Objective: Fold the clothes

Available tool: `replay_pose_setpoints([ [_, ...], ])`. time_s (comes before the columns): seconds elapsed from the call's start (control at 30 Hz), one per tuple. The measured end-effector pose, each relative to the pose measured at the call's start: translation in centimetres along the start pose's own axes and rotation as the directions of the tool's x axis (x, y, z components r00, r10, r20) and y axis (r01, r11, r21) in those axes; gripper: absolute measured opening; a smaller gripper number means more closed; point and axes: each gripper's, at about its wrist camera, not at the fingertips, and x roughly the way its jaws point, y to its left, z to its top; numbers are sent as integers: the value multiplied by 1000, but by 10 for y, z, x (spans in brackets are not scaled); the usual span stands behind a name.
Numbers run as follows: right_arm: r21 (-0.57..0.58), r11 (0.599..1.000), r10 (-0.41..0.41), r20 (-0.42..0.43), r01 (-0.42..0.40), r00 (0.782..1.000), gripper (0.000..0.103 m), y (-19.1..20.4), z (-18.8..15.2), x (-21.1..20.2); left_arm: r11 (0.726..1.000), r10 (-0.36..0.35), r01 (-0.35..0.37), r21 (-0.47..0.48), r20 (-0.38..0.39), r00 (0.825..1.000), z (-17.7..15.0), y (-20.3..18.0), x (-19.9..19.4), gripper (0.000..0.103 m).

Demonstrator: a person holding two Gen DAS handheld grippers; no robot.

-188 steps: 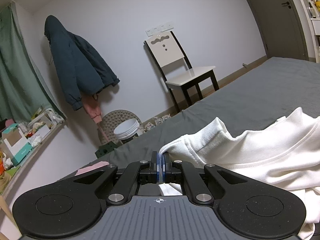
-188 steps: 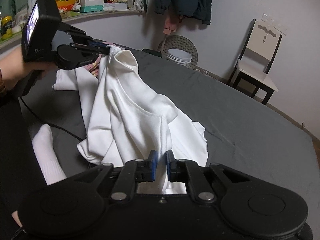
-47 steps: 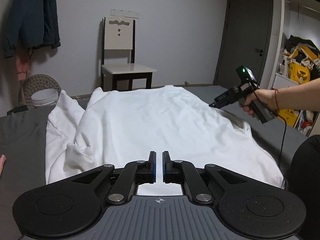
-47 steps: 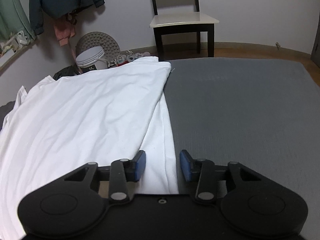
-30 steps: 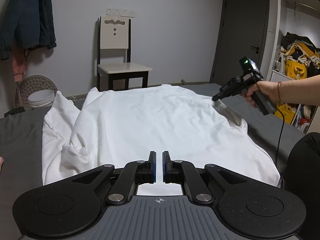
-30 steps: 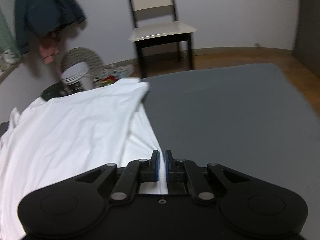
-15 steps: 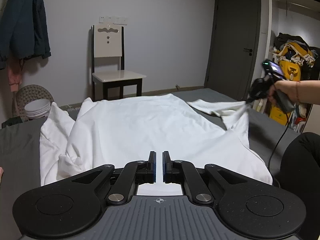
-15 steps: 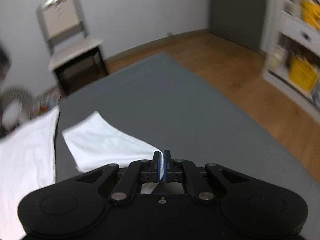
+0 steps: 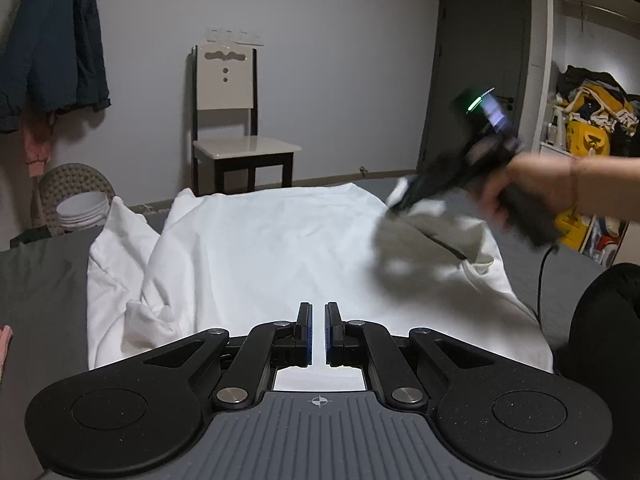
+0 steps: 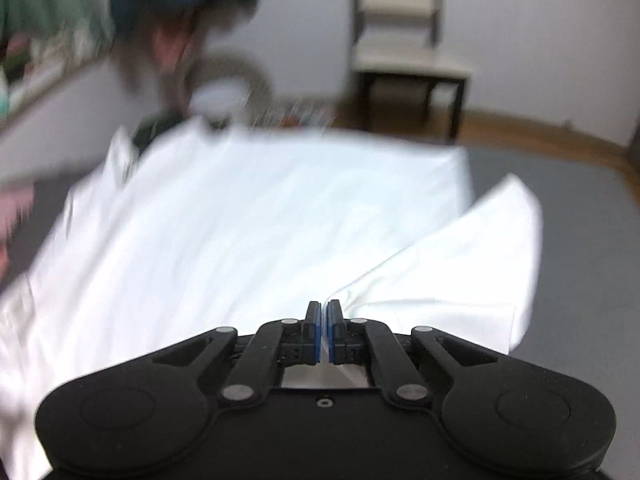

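Note:
A white shirt (image 9: 260, 248) lies spread flat on the grey bed (image 9: 36, 280), with a bunched sleeve at its left side. My left gripper (image 9: 316, 332) sits at the shirt's near edge, its fingers a narrow gap apart with white cloth between them. In the left wrist view my right gripper (image 9: 400, 206), held by a hand (image 9: 532, 184), is blurred over the shirt's right side. It is shut on the right sleeve (image 10: 460, 264), which trails from the right gripper (image 10: 324, 332) above the shirt body (image 10: 240, 220).
A chair (image 9: 240, 148) stands past the foot of the bed, with a dark jacket (image 9: 48, 48) hanging on the wall and stacked white bowls (image 9: 84, 208) at the left. A door (image 9: 476, 80) and cluttered shelves (image 9: 592, 112) are at the right. A dark knee (image 9: 608, 312) is at the bed's right edge.
The right gripper shut on the sleeve, pulled it out to the right, and now swings it back over the shirt body. The left gripper has held still.

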Motion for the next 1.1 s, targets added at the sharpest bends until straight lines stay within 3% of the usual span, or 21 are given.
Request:
replay_pose_setpoints([
  [0.07,-28,999,41,-39,-42,998,19,11,-6,11,1000,7,-7,-10,1,1000,0,3,-1,3],
  [0.1,-42,997,61,-59,-63,996,31,16,-9,17,1000,10,-10,-15,4,1000,-1,4,-2,3],
  [0.2,-17,995,104,105,-103,989,36,-15,1,-24,1000,9,-9,-23,5,1000,0,6,-3,3],
  [0.3,183,983,1,161,-31,987,42,-82,15,-44,999,-4,5,-32,13,1000,1,7,-2,3],
  [0.4,455,890,-47,72,9,996,41,-167,10,-32,999,-17,18,-29,18,1000,2,5,0,3],
  [0.47,557,830,5,50,-32,999,39,-195,-9,-18,1000,-23,23,-21,15,1000,2,3,1,3],
  [0.6,668,726,133,94,-161,987,39,-217,-26,15,1000,-22,22,-16,6,1000,2,2,3,3],
  [0.67,717,671,183,87,-189,979,33,-219,-35,31,1000,-17,17,-16,3,1000,2,2,4,3],
  [0.7,732,659,181,68,-172,981,28,-218,-38,40,1000,-15,15,-16,1,1000,2,3,4,3],
  [0.77,753,628,166,118,-197,979,24,-219,-45,44,1000,-11,10,-19,-6,1000,2,4,6,3],
  [0.83,773,591,159,168,-230,973,5,-224,-48,47,1000,-11,11,-16,-14,1000,1,5,8,3],
  [0.9,777,565,144,237,-277,961,3,-229,-49,48,1000,-11,11,-8,-24,1000,-1,4,10,3],
  [1.03,735,538,114,422,-413,899,3,-237,-44,10,1000,-16,16,-2,-44,999,-3,3,14,3],
  [1.1,702,565,87,472,-433,878,3,-245,-32,-17,1000,-20,20,0,-41,999,-2,2,14,3],
])
